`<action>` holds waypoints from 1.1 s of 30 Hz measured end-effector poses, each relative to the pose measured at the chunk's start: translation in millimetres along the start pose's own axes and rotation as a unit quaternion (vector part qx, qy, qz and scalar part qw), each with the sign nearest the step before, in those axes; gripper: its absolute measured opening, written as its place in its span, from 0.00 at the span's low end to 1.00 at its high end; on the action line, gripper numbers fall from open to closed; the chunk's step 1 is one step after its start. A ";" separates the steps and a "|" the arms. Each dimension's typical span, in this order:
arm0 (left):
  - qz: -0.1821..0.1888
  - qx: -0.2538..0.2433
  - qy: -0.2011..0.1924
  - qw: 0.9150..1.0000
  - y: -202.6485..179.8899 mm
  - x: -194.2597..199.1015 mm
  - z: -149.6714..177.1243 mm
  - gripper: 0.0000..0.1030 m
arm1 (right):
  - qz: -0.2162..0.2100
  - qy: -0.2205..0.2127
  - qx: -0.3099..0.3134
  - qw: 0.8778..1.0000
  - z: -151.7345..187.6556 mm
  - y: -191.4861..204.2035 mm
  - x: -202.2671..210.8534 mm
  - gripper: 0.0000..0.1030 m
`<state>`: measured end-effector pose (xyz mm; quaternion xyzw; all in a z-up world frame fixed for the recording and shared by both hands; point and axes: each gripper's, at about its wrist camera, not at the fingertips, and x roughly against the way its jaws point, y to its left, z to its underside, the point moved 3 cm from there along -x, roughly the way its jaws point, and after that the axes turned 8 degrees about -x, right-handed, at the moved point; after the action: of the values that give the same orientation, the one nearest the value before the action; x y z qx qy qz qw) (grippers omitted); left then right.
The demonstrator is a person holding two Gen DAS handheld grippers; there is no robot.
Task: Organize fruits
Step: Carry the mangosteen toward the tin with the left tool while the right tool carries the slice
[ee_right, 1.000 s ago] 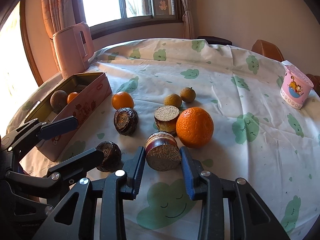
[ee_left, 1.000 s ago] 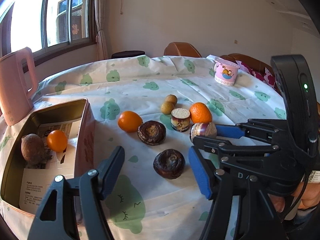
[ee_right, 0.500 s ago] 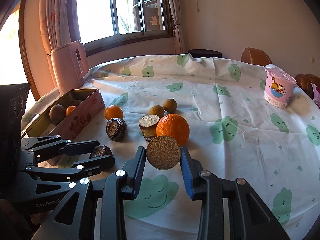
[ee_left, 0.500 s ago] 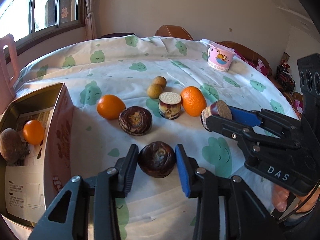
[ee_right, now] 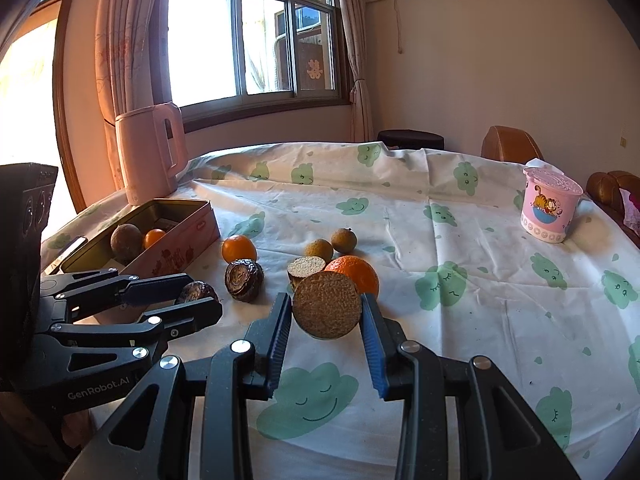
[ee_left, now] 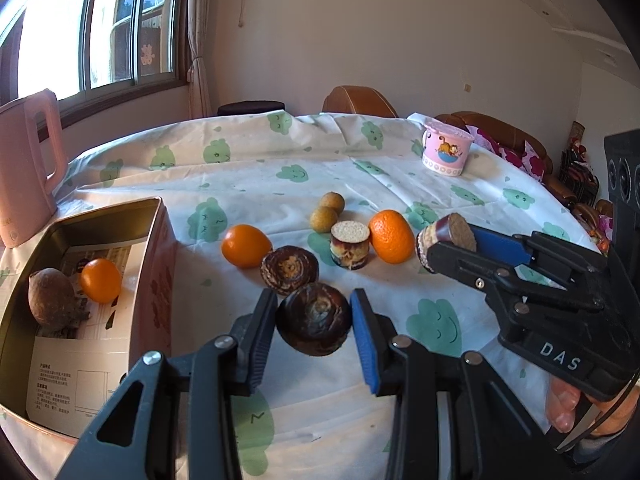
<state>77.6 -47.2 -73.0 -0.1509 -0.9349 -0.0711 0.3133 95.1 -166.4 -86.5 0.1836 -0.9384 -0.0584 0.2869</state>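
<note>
My left gripper [ee_left: 314, 322] is shut on a dark brown water chestnut [ee_left: 315, 319] and holds it above the cloth, right of the pink tin box [ee_left: 158, 248]. My right gripper [ee_right: 326, 318] is shut on a cut sugarcane piece [ee_right: 327, 310], lifted off the table; it also shows in the left wrist view [ee_left: 446, 240]. The tin holds a brown fruit [ee_left: 51, 298] and a small orange [ee_left: 101, 280]. On the cloth lie another water chestnut [ee_left: 289, 264], a second cane piece [ee_left: 351, 243], two oranges [ee_left: 246, 245] [ee_left: 391, 241] and two longans [ee_left: 325, 219].
A pink kettle [ee_left: 26, 164] stands behind the tin at the left edge. A pink cartoon cup [ee_left: 445, 152] stands at the far right of the round table with its cloud-print cloth [ee_left: 256, 168]. Chairs stand behind the table.
My left gripper closed on the near water chestnut and lifted it off the cloth. My right gripper raised the cane piece higher.
</note>
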 end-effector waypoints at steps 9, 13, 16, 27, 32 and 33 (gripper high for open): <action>-0.027 -0.001 -0.024 0.999 0.9 9.0 -0.7 0.38 | 0.001 -0.025 0.007 1.000 -0.1 3.6 7.9 0.36; -0.036 0.000 -0.034 0.999 1.1 12.9 -0.4 0.38 | 0.001 -0.038 0.012 0.999 0.3 5.3 12.9 0.36; -0.042 0.001 -0.041 0.998 1.3 15.9 -0.5 0.38 | 0.001 -0.046 0.015 0.999 0.3 6.2 15.8 0.36; -0.063 -0.005 -0.063 0.996 -0.1 24.8 -0.7 0.38 | 0.001 -0.065 0.013 0.998 0.3 4.8 21.7 0.36; -0.069 -0.007 -0.070 0.995 -0.6 27.7 -0.8 0.38 | 0.000 -0.076 0.014 0.997 0.7 5.1 25.2 0.36; -0.070 -0.007 -0.071 0.995 -0.7 28.2 -0.7 0.38 | 0.001 -0.077 0.014 0.997 0.6 5.1 25.5 0.36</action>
<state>56.3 -41.3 -55.4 -0.0919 -0.9626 -0.0882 0.2391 73.5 -171.4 -72.7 0.1819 -0.9586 -0.0595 0.2110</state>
